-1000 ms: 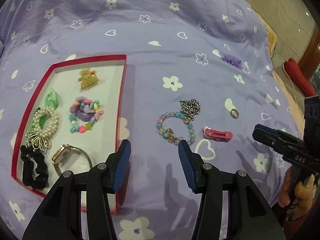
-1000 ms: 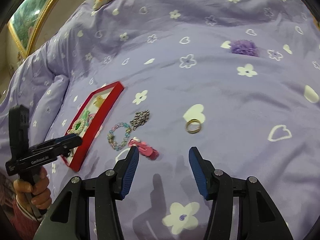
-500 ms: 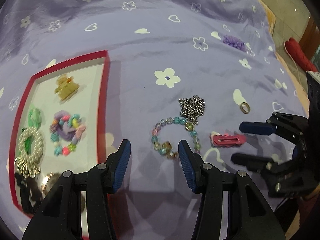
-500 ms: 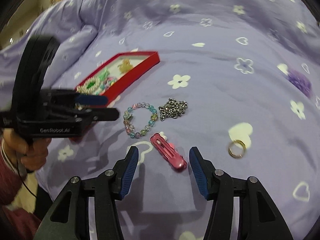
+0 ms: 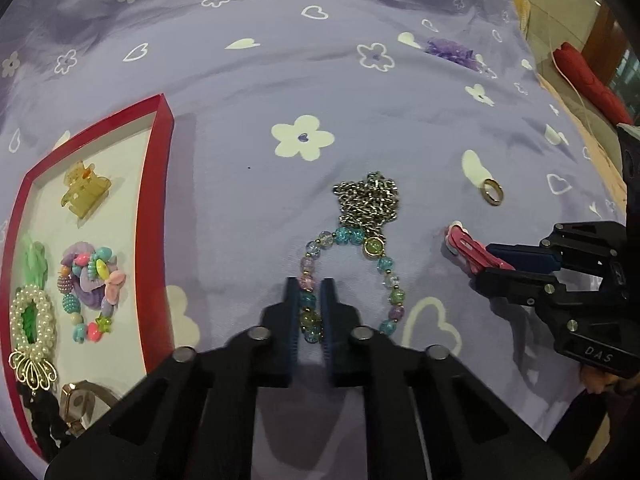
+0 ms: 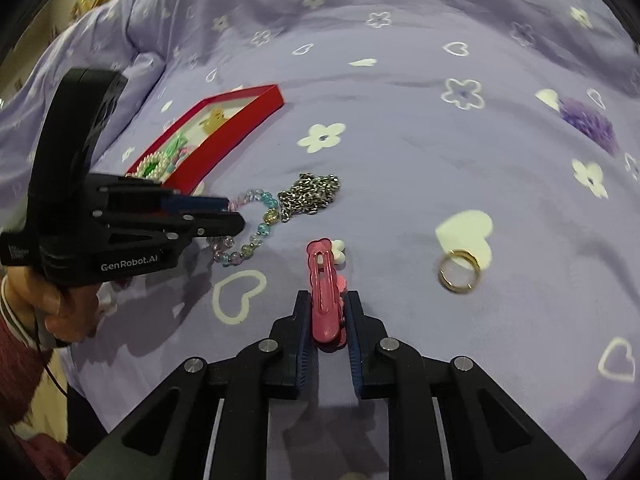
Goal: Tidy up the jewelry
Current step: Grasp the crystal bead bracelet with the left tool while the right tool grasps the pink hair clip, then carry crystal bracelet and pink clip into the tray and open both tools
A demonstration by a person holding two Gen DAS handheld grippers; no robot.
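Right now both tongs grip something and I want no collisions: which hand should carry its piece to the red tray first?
Left: its tongs hold the pastel beaded bracelet beside the red tray.

Both wrist cameras look forward and down along their jaws, close above the bed (image 5: 248, 92). The left view faces the beaded bracelet (image 5: 352, 280), the right the pink hair clip (image 6: 324, 288); both share these, the chain and the ring.
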